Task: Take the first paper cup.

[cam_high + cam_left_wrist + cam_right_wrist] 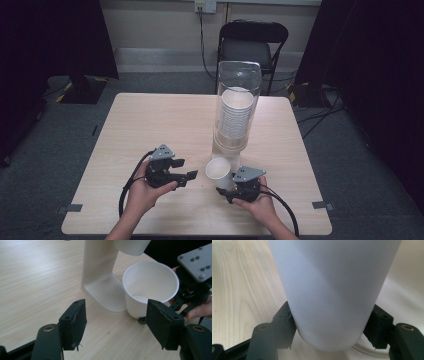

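Observation:
A white paper cup point(218, 171) is held just above the table, tilted, with my right gripper point(226, 188) shut on its lower part. In the right gripper view the cup point(332, 290) sits squeezed between both jaws. A tall clear cup dispenser point(236, 105) with a stack of white cups inside stands just behind it at the table's middle. My left gripper point(189, 171) hovers to the cup's left, open, with nothing between its jaws. In the left gripper view the cup point(150, 282) lies ahead to the right, beside the dispenser's white base point(100, 272).
The light wooden table point(150, 120) stands on grey carpet. A black folding chair point(252, 45) is behind its far edge. Cables trail from both grippers toward the near edge.

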